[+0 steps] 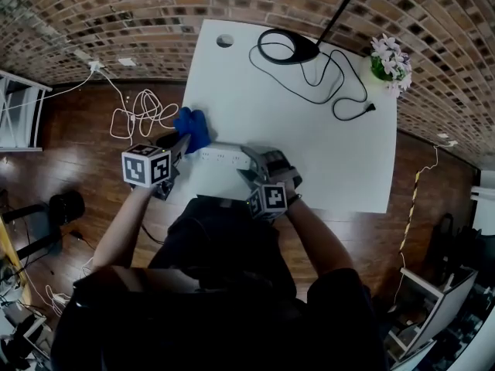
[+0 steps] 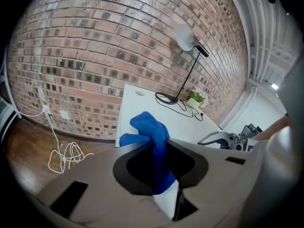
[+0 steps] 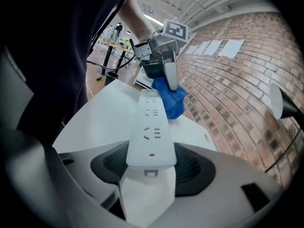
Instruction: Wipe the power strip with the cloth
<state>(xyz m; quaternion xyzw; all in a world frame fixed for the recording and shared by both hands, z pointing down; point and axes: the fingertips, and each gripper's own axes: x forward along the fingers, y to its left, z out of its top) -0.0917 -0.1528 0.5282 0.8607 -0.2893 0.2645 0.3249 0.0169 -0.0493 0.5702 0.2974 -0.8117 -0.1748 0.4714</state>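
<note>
Left tongs (image 2: 161,151) clench a blue cloth (image 2: 147,127) at the far end of a white strip (image 3: 151,122); right tongs (image 3: 151,151) clamp its near end, by the bench (image 1: 309,153) edge.

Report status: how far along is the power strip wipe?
Done: the cloth is gripped in the left tongs, and the near end of the power strip looks clamped in the right tongs at the table edge. In hand: the cloth sits at the strip's far end, apparently touching it. Left: the pass along the socket face. How much has already been wiped can't be told.
</note>
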